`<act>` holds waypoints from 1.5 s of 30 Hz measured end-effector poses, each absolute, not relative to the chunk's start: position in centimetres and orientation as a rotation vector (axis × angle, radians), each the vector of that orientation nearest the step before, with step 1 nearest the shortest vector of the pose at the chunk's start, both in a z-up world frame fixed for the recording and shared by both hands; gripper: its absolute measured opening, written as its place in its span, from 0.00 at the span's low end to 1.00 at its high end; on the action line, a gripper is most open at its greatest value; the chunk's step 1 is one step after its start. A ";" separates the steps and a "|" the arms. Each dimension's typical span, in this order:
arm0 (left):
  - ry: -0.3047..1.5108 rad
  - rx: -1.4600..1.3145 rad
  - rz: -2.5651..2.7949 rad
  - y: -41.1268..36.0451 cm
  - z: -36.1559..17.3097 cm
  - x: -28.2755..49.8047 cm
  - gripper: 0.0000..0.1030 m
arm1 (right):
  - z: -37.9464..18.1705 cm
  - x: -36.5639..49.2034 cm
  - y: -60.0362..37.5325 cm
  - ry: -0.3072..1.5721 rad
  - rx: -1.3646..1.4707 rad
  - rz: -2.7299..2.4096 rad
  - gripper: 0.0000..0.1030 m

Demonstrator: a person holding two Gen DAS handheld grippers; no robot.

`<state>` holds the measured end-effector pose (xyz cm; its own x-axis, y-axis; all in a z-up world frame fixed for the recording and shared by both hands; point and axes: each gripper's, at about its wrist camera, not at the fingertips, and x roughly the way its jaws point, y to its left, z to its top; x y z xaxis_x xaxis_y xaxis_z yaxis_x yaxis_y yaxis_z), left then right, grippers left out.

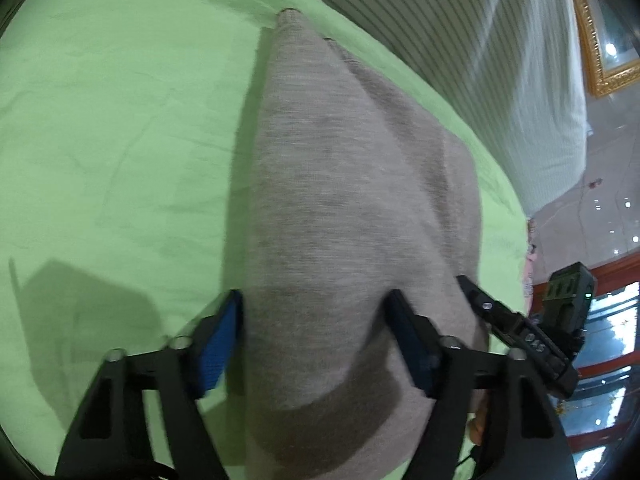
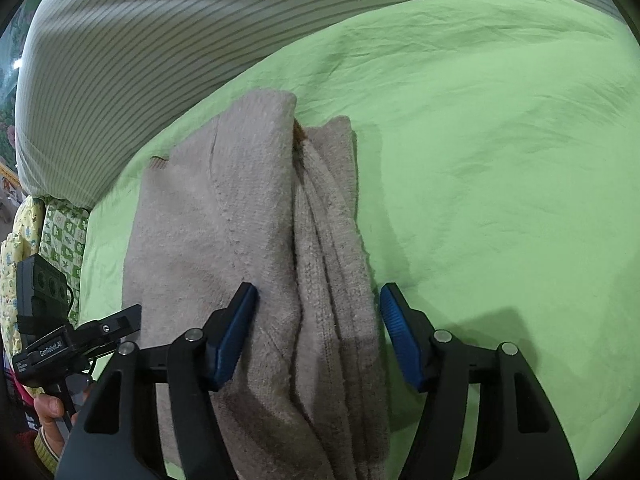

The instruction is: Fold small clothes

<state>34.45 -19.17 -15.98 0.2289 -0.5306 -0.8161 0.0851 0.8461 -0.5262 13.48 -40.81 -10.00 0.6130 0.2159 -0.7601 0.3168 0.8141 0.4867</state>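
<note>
Left wrist view: left gripper (image 1: 314, 312), black w/ blue pads, spread wide either side of beige knit garment (image 1: 340, 200), nothing pinched. Garment folded into long strip, lying on light green bedsheet (image 1: 120, 120), running away from cam; striped grey-white pillow (image 1: 480, 48) beyond.

Right wrist view: right gripper (image 2: 318, 306) also spread, straddling garment (image 2: 224, 216), no grip. Folded layers stacked on right side. Left gripper (image 2: 116, 320) visible at garment's left edge. Sheet (image 2: 500, 140) wrinkled; pillow (image 2: 160, 20) at far end.

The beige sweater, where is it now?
The beige sweater lies on the green sheet, near the striped pillow, between the open fingers of both grippers.
</note>
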 end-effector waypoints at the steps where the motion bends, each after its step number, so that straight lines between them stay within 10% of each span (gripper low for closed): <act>1: 1.273 -0.402 -0.436 -19.3 -15.9 34.4 0.65 | -10.0 13.6 -40.6 0.930 0.648 -0.050 0.53; 12: 1.182 -0.386 -0.454 -19.2 -13.6 32.3 0.38 | -7.6 13.2 -38.4 0.902 0.629 0.000 0.28; 33: 1.005 -0.407 -0.257 -0.5 -4.3 21.8 0.37 | -2.4 13.0 -22.5 0.853 0.555 0.311 0.26; 45: 1.080 -0.413 -0.189 5.4 -8.2 18.5 0.37 | -6.2 13.0 -17.4 0.944 0.527 0.336 0.26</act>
<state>18.53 5.37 -8.24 0.4646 -0.3472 -0.8146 -0.0503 0.9081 -0.4158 13.03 -17.36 -6.16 0.5493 0.4920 -0.6755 -0.0451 0.8246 0.5639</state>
